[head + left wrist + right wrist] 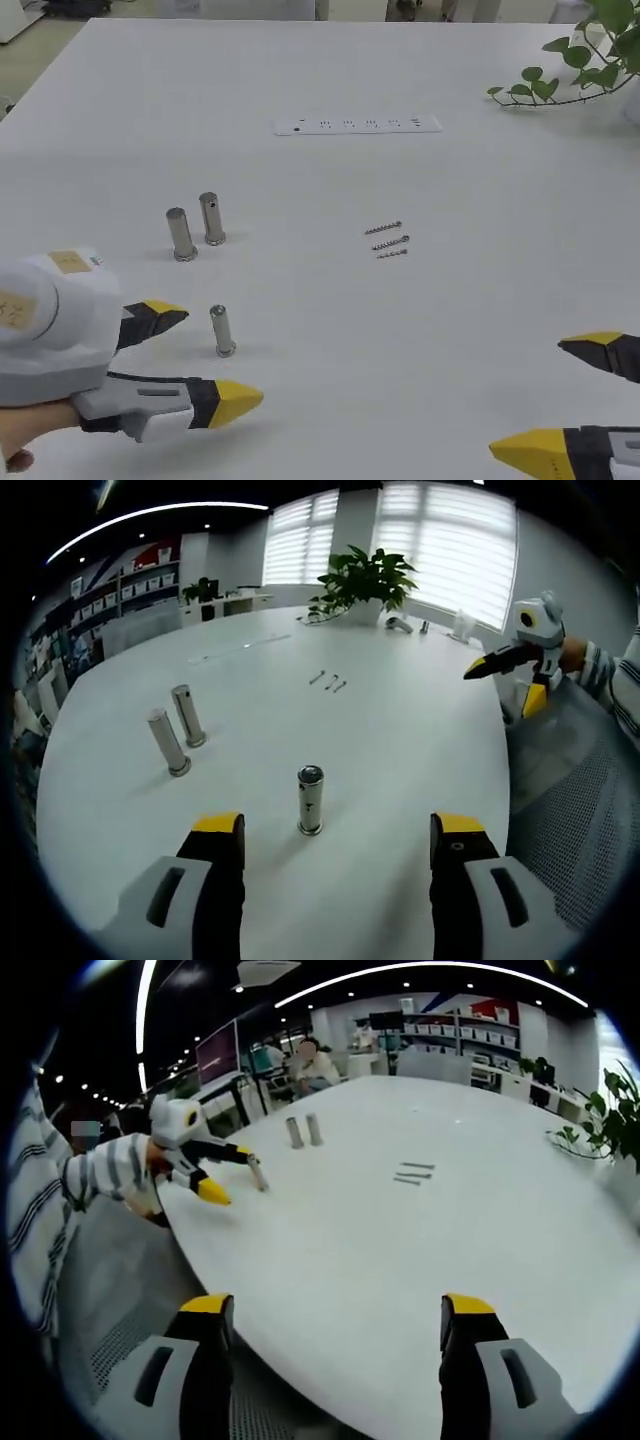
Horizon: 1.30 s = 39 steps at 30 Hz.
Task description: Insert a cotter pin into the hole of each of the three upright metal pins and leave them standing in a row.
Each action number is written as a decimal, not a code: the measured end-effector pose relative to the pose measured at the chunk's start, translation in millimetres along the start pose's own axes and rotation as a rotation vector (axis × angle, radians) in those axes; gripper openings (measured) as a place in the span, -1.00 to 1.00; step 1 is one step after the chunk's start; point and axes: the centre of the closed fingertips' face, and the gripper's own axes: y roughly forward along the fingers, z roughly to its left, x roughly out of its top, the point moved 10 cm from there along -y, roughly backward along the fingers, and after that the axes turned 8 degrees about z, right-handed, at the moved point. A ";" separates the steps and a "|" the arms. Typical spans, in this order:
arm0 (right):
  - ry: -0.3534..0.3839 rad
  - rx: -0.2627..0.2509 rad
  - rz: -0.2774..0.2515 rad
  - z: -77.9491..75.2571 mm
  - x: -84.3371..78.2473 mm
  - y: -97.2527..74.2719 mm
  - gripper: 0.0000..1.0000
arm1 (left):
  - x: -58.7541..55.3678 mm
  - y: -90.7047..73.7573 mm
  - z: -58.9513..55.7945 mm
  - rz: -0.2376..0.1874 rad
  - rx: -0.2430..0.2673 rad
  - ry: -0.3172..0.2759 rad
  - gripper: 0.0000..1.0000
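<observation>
Since none of the cotter pins is in a hole yet, I judge the task to be at its very start, at the first grasp. The white table [480, 330] is broad and mostly bare, with a leafy plant [590, 60] at its far right corner and a white power strip [357, 125] lying across the far middle. My left gripper [222, 357] is at the near left with its jaws spread wide and nothing clamped. In the left gripper view, the nearest metal pin [310, 800] stands upright just ahead of and between the two yellow tips, apart from both. My right gripper [526, 397] hovers at the near right, likewise spread and empty, well apart from everything. The other two metal pins [180, 234] [211, 218] stand upright close together, farther off and a little left of the near one, so the three don't form a row at present. The farther of that pair shows a small dark hole near its top. The three cotter pins [391, 243] lie side by side in the middle of the table, right of all the metal pins. Next I'd ease the left jaws forward and close them low on the near pin to steady it without tipping it. The right gripper would need to travel far and left for a fine pinch on one thin cotter pin lying flat.
</observation>
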 end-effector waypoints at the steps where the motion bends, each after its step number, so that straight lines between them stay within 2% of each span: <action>1: -0.009 -0.002 0.005 -1.6 1.0 -0.6 0.72 | -0.8 -1.2 -0.3 -0.007 -0.001 0.006 0.57; 4: -0.016 0.004 0.004 -5.9 3.9 -2.6 0.72 | -3.5 -2.8 -0.7 0.002 -0.028 -0.023 0.66; 7: -0.030 0.009 -0.004 -9.8 8.6 -4.4 0.71 | -6.2 -4.7 -1.6 0.003 -0.032 -0.020 0.73; 11: -0.083 0.019 0.045 -15.0 13.4 -4.9 0.66 | -10.0 -5.5 -2.2 0.024 -0.038 -0.034 0.85; 16: -0.132 0.030 0.065 -20.2 24.7 -3.8 0.61 | -14.1 -7.1 -2.4 0.020 -0.043 -0.048 0.98; 21: -0.194 0.048 0.101 -24.0 35.2 0.6 0.56 | -20.7 -9.0 -3.0 0.047 -0.032 -0.058 0.99; 25: -0.225 0.055 0.119 -27.9 42.7 5.2 0.56 | -26.2 -11.7 -5.9 0.053 -0.053 -0.074 0.99; 29: -0.249 0.064 0.128 -32.3 49.6 8.6 0.56 | -29.7 -12.7 -8.6 0.058 -0.057 -0.061 0.99; 32: -0.261 0.077 0.132 -35.9 55.6 12.6 0.56 | -33.2 -11.6 -10.6 0.075 -0.084 -0.033 0.99; 34: -0.290 0.078 0.151 -39.0 60.4 14.9 0.56 | -33.9 -11.3 -10.9 0.075 -0.091 -0.032 0.99; 39: -0.317 0.108 0.155 -48.2 74.3 22.1 0.55 | -32.0 -12.7 -11.5 0.041 -0.097 -0.042 0.99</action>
